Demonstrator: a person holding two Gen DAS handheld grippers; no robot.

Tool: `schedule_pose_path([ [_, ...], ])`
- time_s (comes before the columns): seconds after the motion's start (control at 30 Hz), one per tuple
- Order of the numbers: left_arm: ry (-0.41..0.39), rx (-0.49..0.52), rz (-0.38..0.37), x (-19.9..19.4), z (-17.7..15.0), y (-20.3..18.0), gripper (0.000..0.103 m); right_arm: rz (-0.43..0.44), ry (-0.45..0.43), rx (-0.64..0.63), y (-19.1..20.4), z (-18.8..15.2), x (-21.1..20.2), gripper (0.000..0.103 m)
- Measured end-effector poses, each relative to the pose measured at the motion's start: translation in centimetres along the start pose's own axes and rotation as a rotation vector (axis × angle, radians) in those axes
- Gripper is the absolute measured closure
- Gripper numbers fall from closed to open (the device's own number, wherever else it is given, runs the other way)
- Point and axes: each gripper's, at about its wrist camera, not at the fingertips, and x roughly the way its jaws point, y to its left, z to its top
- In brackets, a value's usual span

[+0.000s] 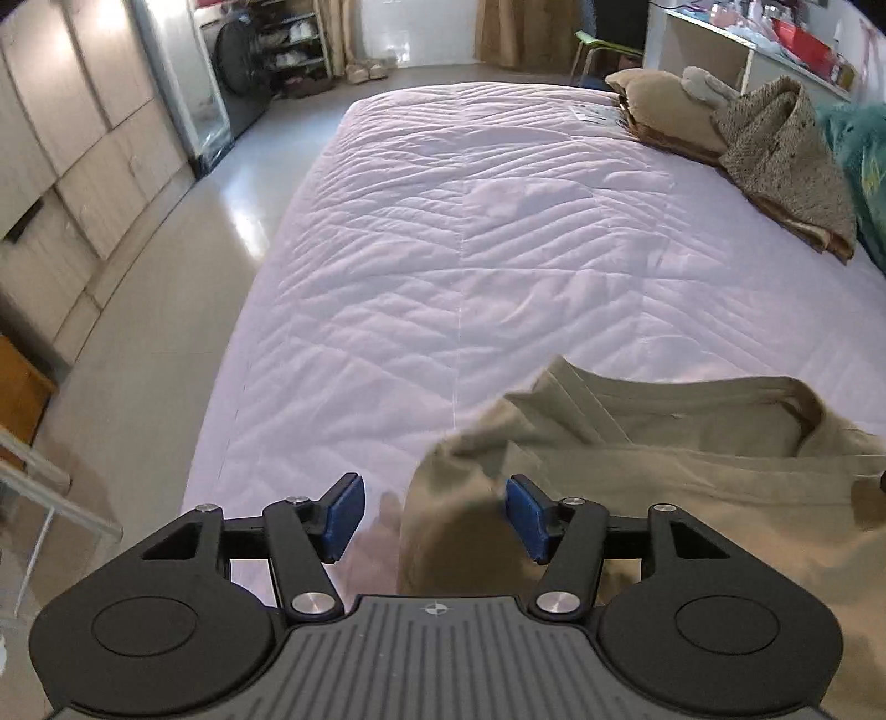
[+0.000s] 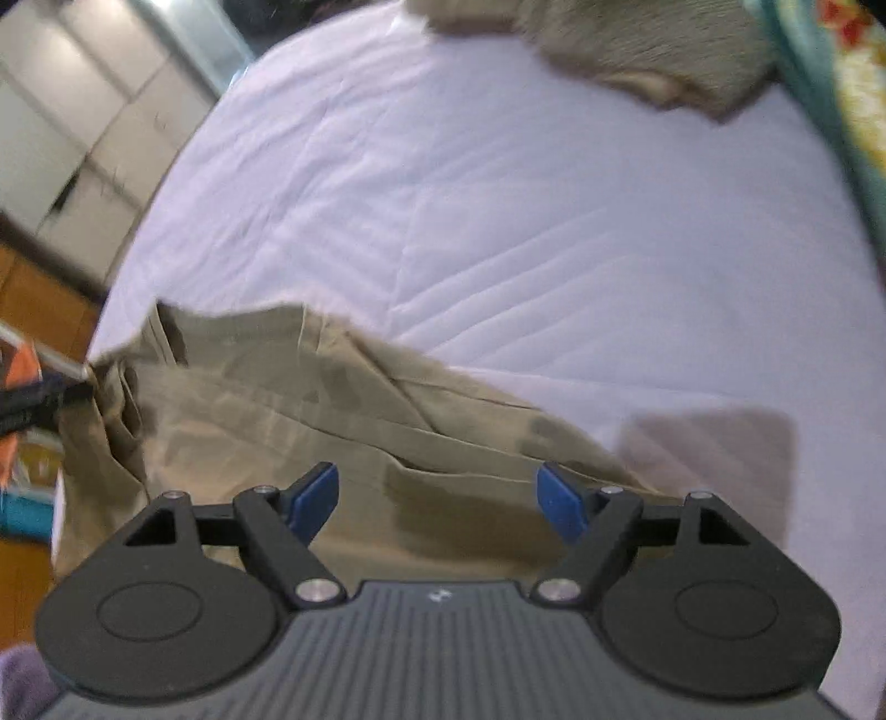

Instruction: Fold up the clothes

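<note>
Olive shirt (image 1: 692, 476) rumpled, partly doubled, near edge of quilted bed (image 1: 470, 249). Left gripper (image 1: 434, 518), right gripper (image 2: 437, 501) spread wide, gripping nothing, poised over cloth, likely for grasp.

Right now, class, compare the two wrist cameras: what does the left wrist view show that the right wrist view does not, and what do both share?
Only the left wrist view shows the shoe rack against the far wall, the green chair and the shirt's neckline.

Only the right wrist view shows the shirt's right edge, with a grey shadow on the quilt beside it.

Both show the olive shirt lying on the pale quilted bed, the folded brown clothes at the far side, and an open hand-held gripper: left hand-held gripper, right hand-held gripper.
</note>
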Motion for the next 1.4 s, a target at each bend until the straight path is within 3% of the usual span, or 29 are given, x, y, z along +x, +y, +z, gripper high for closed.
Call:
schedule_pose_path([
  [0.07, 0.066, 0.028, -0.032, 1.7, -0.1, -0.5, 0.044, -0.021, 0.049, -0.038, 0.7, -0.1, 1.6, 0.015],
  [0.13, 0.104, 0.083, -0.030, 3.1, -0.4, -1.3, 0.037, -0.050, 0.034, -0.082, 1.2, -0.1, 2.5, 0.006],
  [0.2, 0.077, 0.105, 0.017, 3.6, -0.8, -1.8, 0.014, -0.067, 0.013, -0.092, 1.3, -0.1, 3.0, 0.003],
  [0.27, 0.082, 0.072, 0.035, 4.1, -0.8, -1.6, 0.007, -0.083, -0.020, -0.081, 1.5, -0.2, 3.0, 0.009],
  [0.33, 0.077, 0.063, 0.008, 4.0, -0.7, -1.6, 0.009, -0.116, -0.032, -0.135, 1.9, -0.5, 2.7, 0.028],
  [0.37, 0.075, 0.058, -0.005, 4.0, -0.6, -1.5, 0.015, -0.121, -0.034, -0.158, 2.0, -0.5, 2.4, 0.047],
  [0.4, 0.072, 0.054, -0.019, 3.9, -0.6, -1.5, 0.025, -0.126, -0.037, -0.182, 2.1, -0.6, 2.1, 0.059],
  [0.43, 0.070, 0.049, -0.032, 3.9, -0.5, -1.5, 0.035, -0.126, -0.038, -0.204, 2.2, -0.6, 1.8, 0.087],
  [0.47, 0.061, 0.059, -0.037, 3.5, -0.5, -1.9, 0.059, -0.100, -0.032, -0.220, 2.3, -0.6, 1.5, 0.093],
  [0.5, 0.054, 0.075, -0.032, 3.2, -0.5, -2.4, 0.085, -0.117, -0.033, -0.261, 2.8, -0.8, 1.4, 0.093],
  [0.57, 0.043, 0.104, -0.014, 2.8, -0.5, -3.5, 0.092, -0.160, -0.049, -0.335, 3.9, -1.2, 1.4, 0.094],
  [0.77, -0.036, 0.086, 0.005, 1.0, 0.2, -3.6, 0.095, -0.224, -0.208, -0.379, 5.0, -1.3, -0.7, 0.095],
  [0.97, -0.198, 0.006, 0.025, -0.7, 4.5, -3.7, 0.094, -0.291, -0.371, -0.377, 5.1, 3.1, -2.9, 0.095],
  [1.07, -0.221, -0.088, 0.020, 0.9, 6.8, -3.0, 0.090, -0.281, -0.410, -0.365, 4.6, 6.8, -3.1, 0.094],
  [1.17, -0.161, -0.167, 0.036, 4.5, 7.3, -1.7, 0.082, -0.237, -0.328, -0.334, 2.8, 10.4, -0.5, 0.082],
  [1.23, -0.129, -0.154, 0.055, 6.1, 6.7, -1.1, 0.079, -0.254, -0.294, -0.301, 1.2, 11.2, 1.2, 0.071],
  [1.4, -0.128, 0.020, 0.163, 4.9, 6.6, -0.9, 0.044, -0.236, -0.334, -0.239, -2.8, 10.0, 0.6, 0.046],
])
